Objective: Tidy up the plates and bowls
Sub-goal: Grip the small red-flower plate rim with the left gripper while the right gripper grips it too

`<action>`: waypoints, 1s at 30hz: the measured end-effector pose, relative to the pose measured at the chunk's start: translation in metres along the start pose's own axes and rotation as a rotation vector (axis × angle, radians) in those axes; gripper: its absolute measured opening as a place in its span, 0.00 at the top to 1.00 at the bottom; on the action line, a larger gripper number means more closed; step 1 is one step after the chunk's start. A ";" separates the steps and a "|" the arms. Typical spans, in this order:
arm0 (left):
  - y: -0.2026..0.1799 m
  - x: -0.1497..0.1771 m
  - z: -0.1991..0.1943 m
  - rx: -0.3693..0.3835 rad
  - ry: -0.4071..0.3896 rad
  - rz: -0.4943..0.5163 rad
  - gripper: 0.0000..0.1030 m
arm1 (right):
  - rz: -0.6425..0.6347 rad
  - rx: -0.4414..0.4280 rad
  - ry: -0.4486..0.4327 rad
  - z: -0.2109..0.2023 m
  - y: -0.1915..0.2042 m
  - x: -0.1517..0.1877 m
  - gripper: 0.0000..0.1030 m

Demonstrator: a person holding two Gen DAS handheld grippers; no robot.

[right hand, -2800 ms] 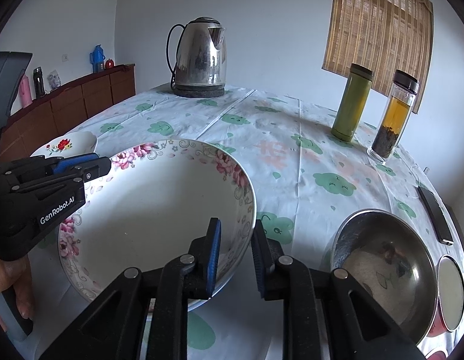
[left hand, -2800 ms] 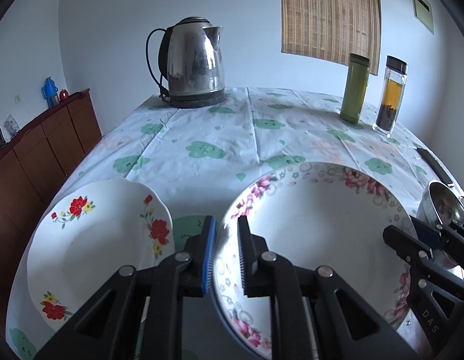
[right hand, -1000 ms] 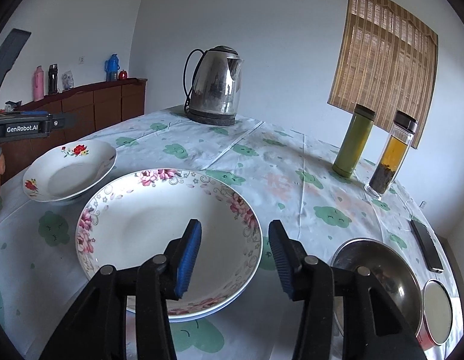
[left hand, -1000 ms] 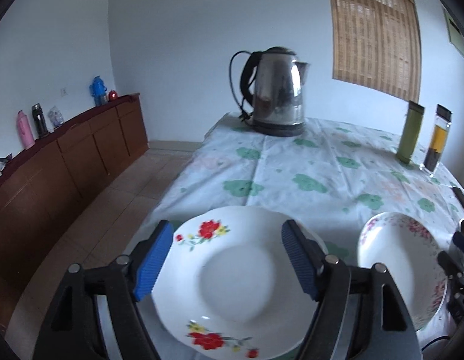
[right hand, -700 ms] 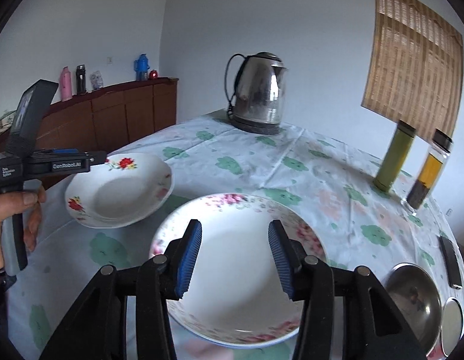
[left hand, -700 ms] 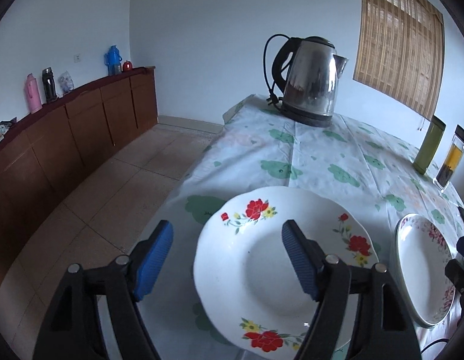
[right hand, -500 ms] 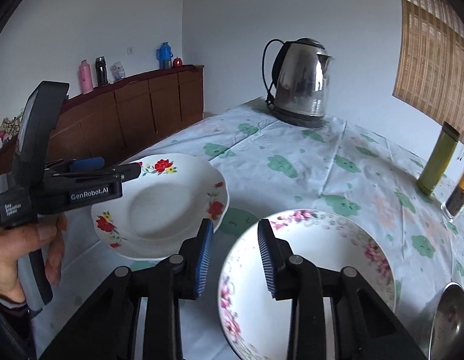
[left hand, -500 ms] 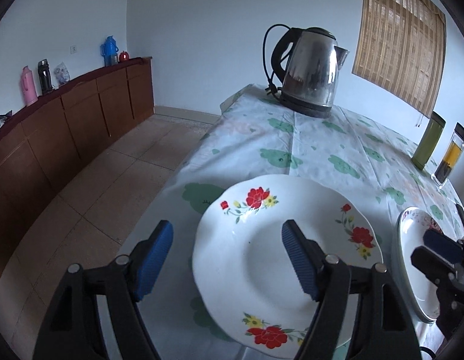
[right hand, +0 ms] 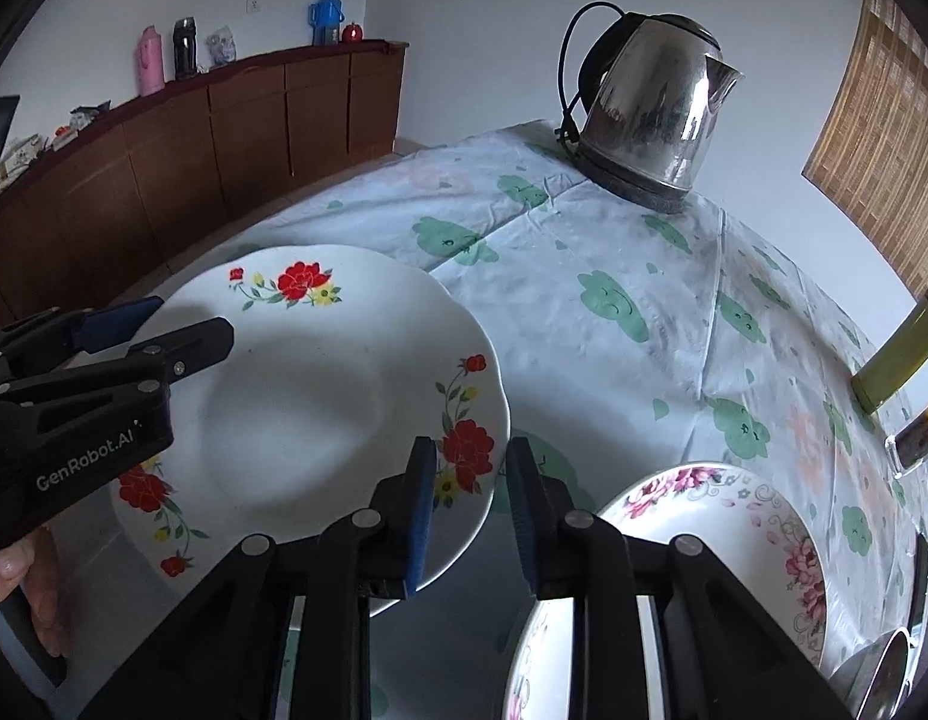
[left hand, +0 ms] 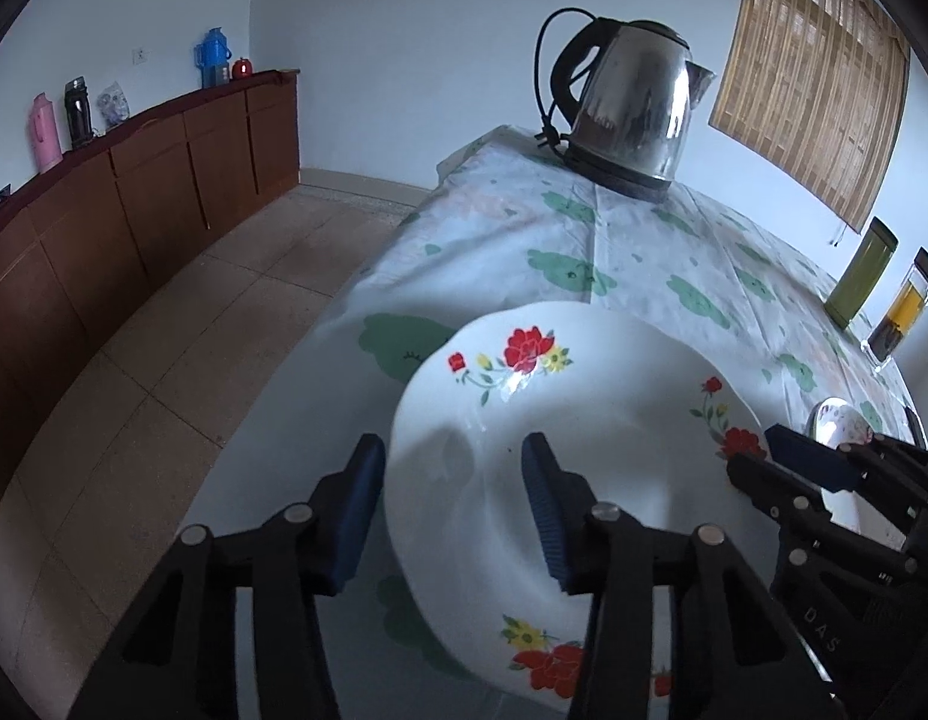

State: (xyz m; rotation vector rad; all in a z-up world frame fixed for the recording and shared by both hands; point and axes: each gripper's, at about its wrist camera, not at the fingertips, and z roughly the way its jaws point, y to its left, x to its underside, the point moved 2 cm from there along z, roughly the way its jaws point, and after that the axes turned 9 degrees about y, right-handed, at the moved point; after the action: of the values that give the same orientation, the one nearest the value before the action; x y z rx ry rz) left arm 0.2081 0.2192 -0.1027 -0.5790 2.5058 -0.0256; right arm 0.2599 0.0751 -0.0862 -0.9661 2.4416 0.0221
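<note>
A white plate with red flowers [left hand: 595, 468] [right hand: 320, 396] lies near the table's left front corner. My left gripper [left hand: 455, 504] is open, its jaws astride the plate's left rim; it also shows in the right wrist view [right hand: 176, 324]. My right gripper [right hand: 464, 504] is open, its jaws astride the plate's right rim; it also shows in the left wrist view [left hand: 787, 462]. A pink-flowered plate [right hand: 733, 546] lies to the right of the red-flowered plate.
A steel kettle [left hand: 625, 114] [right hand: 649, 120] stands at the far end of the cloth-covered table [left hand: 643, 276]. A green flask [left hand: 859, 282] and a tea bottle [left hand: 901, 318] stand at the right. A steel bowl [right hand: 883, 684] sits at the front right. The table's left edge drops to the floor.
Both grippers let go of the pink-flowered plate, opened and moved left to the red-flowered plate. Both have now narrowed their jaws around its opposite rims.
</note>
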 end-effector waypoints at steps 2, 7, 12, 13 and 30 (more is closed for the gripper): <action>0.000 0.000 0.002 -0.007 0.003 -0.001 0.62 | 0.009 0.000 -0.001 0.001 -0.001 -0.001 0.75; 0.005 0.001 0.009 0.007 0.031 -0.024 0.70 | 0.010 -0.010 0.008 0.004 -0.002 -0.005 0.75; 0.006 0.001 0.010 0.023 0.033 -0.037 0.70 | 0.001 -0.003 0.011 0.006 -0.001 -0.007 0.75; 0.008 0.001 0.010 0.035 0.034 -0.048 0.70 | 0.011 -0.020 0.015 0.007 -0.003 -0.008 0.75; 0.011 -0.001 0.002 0.009 -0.027 -0.064 0.68 | 0.054 -0.076 -0.051 -0.008 0.001 0.005 0.72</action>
State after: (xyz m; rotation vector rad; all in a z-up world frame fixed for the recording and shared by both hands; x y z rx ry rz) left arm 0.2051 0.2300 -0.1051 -0.6513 2.4592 -0.0522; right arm 0.2527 0.0714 -0.0820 -0.9207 2.4347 0.1571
